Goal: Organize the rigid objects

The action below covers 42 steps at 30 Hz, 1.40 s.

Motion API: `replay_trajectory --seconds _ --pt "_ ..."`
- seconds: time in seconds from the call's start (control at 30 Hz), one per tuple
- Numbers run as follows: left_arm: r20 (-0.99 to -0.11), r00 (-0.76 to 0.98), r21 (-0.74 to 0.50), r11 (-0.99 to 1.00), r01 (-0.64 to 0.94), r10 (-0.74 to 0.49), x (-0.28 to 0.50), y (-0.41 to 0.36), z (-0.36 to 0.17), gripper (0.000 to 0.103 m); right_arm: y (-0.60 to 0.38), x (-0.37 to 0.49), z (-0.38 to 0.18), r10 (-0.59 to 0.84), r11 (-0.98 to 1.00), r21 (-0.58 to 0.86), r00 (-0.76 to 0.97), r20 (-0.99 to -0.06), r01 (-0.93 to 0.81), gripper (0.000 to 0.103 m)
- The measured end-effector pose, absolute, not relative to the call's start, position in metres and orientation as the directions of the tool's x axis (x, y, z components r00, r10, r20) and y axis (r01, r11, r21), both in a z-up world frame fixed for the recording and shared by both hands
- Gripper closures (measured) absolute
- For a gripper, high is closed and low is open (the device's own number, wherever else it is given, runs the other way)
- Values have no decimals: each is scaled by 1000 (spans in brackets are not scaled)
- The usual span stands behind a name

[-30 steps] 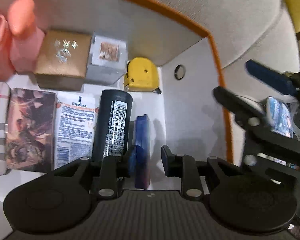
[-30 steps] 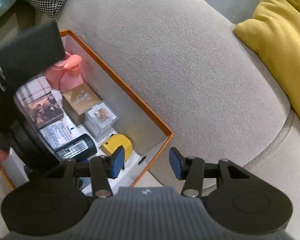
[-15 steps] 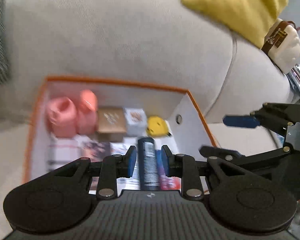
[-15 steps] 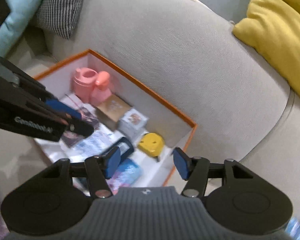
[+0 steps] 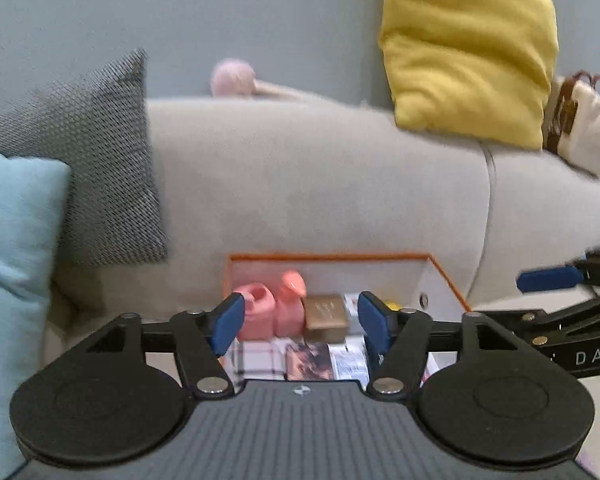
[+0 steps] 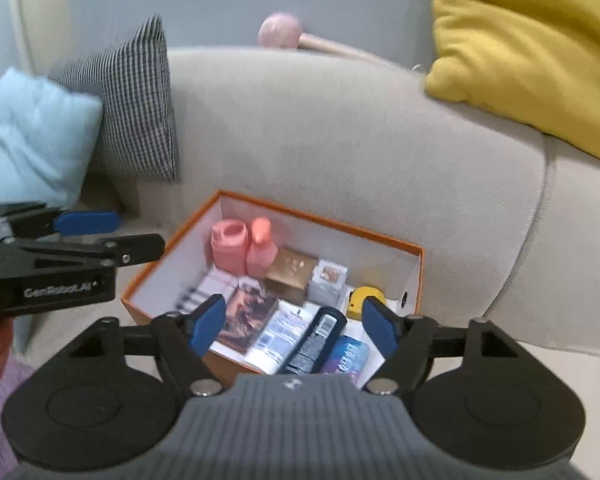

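The orange box (image 6: pixel 414 276) sits on the sofa (image 6: pixel 340 140). Inside, near the front, the black tube (image 6: pixel 314 340) lies flat, pointing far-right; only the right view shows it. Left gripper (image 5: pixel 300 322) and right gripper (image 6: pixel 294 326) are opening, holding nothing.

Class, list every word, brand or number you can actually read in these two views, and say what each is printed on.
"GenRobot.AI": side of the left gripper, right wrist view.
"DAS", cut off by the frame edge: body of the right gripper, left wrist view.
Print on the white tube, the black can and its barcode: too blurred to read.
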<state>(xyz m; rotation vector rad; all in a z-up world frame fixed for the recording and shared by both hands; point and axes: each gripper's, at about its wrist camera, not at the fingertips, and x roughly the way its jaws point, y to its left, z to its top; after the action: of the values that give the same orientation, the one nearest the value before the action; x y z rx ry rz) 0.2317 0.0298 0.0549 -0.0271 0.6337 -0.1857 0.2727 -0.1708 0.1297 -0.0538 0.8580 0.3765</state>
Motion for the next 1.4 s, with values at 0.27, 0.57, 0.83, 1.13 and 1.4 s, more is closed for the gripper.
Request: replay_trajectory --seconds 0.27,0.57,0.83,1.13,1.4 --pt "-465 881 -36 997 72 -81 182 38 68 0 -168 222 135 293 954 150 703 -648 -260 13" --pt "-481 877 -72 997 -30 -8 151 55 49 0 -165 185 121 206 978 148 754 -623 -145 1" --pt "-556 830 -71 997 -6 -35 158 51 14 0 -163 183 93 158 985 159 747 -646 -70 1" --pt "-604 796 -55 998 -1 -33 173 41 -19 0 -160 188 59 126 990 133 759 -639 -53 2" --pt "-634 773 -50 999 4 -35 182 36 -37 0 -164 197 40 141 987 147 740 -658 -57 2"
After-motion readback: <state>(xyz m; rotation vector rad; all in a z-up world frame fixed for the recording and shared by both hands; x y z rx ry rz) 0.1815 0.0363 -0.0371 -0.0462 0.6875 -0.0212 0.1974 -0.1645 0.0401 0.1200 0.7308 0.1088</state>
